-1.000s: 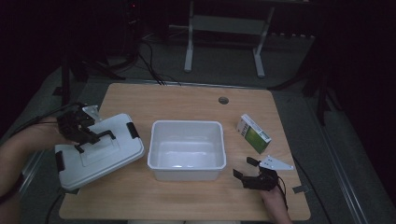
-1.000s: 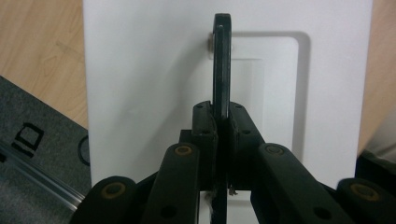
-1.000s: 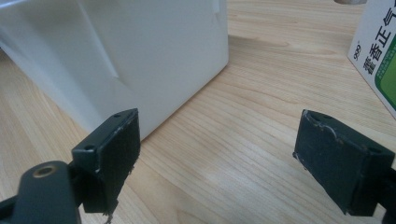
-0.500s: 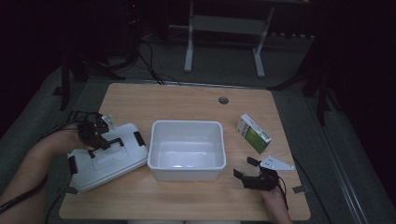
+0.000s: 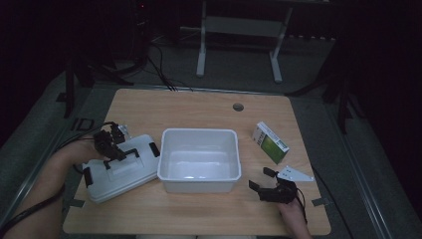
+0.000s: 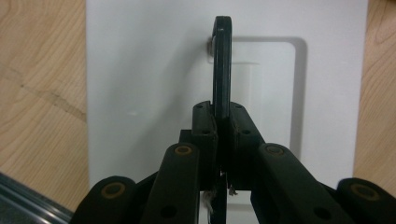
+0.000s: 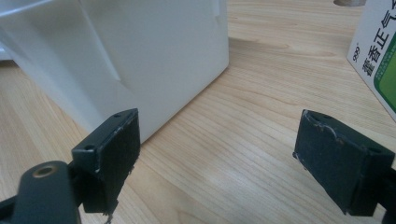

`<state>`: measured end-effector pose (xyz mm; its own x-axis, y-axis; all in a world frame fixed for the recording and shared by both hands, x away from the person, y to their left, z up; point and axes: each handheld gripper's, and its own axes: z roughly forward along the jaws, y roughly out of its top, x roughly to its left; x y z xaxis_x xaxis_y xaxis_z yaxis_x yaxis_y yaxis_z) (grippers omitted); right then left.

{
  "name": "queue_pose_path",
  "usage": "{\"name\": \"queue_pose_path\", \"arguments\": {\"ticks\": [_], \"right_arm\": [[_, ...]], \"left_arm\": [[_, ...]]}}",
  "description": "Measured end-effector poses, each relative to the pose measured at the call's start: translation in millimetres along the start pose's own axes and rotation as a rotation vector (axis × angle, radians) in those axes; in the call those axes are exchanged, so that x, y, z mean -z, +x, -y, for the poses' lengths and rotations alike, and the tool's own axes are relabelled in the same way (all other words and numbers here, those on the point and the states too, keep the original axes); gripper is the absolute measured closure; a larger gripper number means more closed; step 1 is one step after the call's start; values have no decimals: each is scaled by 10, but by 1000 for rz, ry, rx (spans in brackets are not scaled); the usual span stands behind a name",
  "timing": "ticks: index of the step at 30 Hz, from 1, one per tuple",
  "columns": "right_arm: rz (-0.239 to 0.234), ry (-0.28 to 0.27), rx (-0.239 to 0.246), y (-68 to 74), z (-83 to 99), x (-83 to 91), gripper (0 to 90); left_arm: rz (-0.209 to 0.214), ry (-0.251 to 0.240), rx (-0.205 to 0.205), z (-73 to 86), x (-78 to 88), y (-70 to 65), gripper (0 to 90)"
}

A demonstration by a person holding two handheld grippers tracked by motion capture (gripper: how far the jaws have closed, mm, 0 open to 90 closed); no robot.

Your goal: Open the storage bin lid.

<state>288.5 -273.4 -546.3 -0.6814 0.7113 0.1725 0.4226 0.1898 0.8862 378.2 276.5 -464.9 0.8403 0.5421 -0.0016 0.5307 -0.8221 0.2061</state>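
High view: white lid (image 5: 119, 167) lies on the desk (image 5: 199, 107) at its left side, just beside the open white tub (image 5: 199, 159), tilted relative to the tub's edge. Left tool (image 5: 113, 147) sits over the lid, clamped on the lid's black handle (image 5: 130, 152). Right tool (image 5: 271, 188) is near the desk's front right, low over the wood, apart from the tub's front right corner. A green and white carton (image 5: 269, 142) stands right of the tub.

Left gripper view: jaws pressed tight on the thin black handle (image 6: 222, 70), which stands on edge against the recessed panel of the lid (image 6: 140, 70); the grip is plain here, not from above.

Right gripper view: right tool (image 7: 219, 154) has its jaws wide apart, nothing between them, bare wood below. Tub wall (image 7: 154, 46) at left, carton (image 7: 376, 51) with printed characters at right, unreadable from above
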Motion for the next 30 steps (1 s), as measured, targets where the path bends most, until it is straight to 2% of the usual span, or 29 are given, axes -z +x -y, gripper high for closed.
{"name": "queue_pose_path", "arguments": {"ticks": [2, 4, 7, 15, 18, 20, 22, 23, 25, 27, 28, 30], "right_arm": [[1, -1, -2, -2, -1, 5, 142], [-1, -3, -4, -7, -1, 6, 142], [-1, 1, -8, -8, 1, 3, 142], [2, -1, -3, -10, -3, 5, 142], [5, -2, 0, -12, -4, 7, 142], [13, -1, 2, -16, -1, 9, 140], [19, 1, 2, -23, 2, 11, 140], [21, 0, 1, -25, 3, 12, 140], [20, -5, 5, -24, 3, 18, 140], [15, -5, 8, -27, 6, 23, 140], [18, -5, 10, -27, 7, 29, 141], [16, -17, 19, -27, 6, 44, 142]], "left_arm": [[3, -1, -5, 8, -13, 15, 833], [11, 2, 9, 10, -28, 17, 833], [15, 24, 1, -3, -68, 17, 833], [21, 24, 4, -14, -93, 28, 831], [-7, 28, 14, -27, -92, 33, 820], [-13, 8, 31, -29, -90, 50, 775], [-28, 14, 39, -32, -100, 56, 680], [-31, 26, 41, -37, -103, 57, 661], [-40, 36, 49, -41, -102, 55, 547], [-59, 31, 65, -40, -86, 54, 497], [-63, 21, 74, -39, -70, 59, 445], [-58, -4, 77, -31, -30, 59, 441]]}}
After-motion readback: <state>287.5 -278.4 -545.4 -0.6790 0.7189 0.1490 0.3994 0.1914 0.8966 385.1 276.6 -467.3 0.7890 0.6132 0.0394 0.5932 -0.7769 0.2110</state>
